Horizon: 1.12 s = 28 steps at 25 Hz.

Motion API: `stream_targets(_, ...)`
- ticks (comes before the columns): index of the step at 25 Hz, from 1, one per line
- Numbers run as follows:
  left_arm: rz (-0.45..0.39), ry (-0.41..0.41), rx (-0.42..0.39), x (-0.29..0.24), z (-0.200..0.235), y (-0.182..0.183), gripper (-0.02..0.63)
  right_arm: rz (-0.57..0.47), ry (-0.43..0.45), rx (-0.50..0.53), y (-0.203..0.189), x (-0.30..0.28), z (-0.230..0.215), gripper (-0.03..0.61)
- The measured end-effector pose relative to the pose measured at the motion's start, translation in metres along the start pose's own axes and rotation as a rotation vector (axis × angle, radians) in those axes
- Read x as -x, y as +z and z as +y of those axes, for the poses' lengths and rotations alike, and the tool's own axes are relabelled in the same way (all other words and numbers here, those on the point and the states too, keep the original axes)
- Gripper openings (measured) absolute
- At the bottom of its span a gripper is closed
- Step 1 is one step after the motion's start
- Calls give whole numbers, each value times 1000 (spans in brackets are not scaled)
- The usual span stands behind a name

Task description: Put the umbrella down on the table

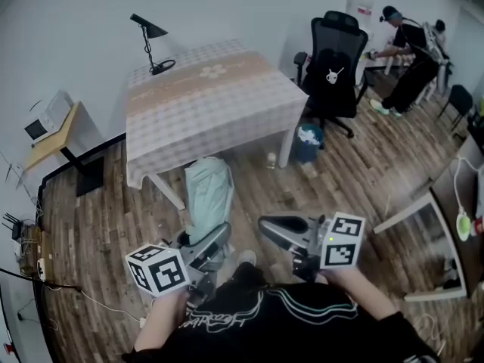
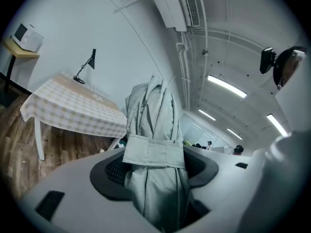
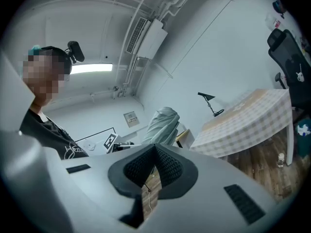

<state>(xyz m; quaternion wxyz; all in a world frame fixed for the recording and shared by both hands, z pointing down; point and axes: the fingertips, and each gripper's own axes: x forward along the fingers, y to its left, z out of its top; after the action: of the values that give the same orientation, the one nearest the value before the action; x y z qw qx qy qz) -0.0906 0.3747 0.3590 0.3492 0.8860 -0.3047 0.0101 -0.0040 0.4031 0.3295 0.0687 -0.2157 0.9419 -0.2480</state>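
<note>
In the head view, the left tool (image 1: pixel 206 249) holds a folded pale-green umbrella (image 1: pixel 209 190) above the wooden floor. Its long axis runs away from the person, with the far end toward the desk (image 1: pixel 212 97) with its checked cloth. The right tool (image 1: pixel 274 230) hangs beside it.

In the left gripper view, the jaws are clamped on the strapped bundle, which extends straight ahead.

In the right gripper view, the jaws are together and empty, with the umbrella off to the side.

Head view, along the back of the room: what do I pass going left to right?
microwave → table → black office chair → person
</note>
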Motion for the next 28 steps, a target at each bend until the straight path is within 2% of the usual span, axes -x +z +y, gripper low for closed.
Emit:
stream_targets(12,24,15,-4,-24,28,8,270,25,-26,-17,2,-10,-33,11)
stream_targets(20,46,12,-10,-63,63,37,270,36,-55,-54,22,-33,-90,12)
stream_targets(28,66,24,17,-114,121,88,272,33,-89,-100,53,-68,-167,12)
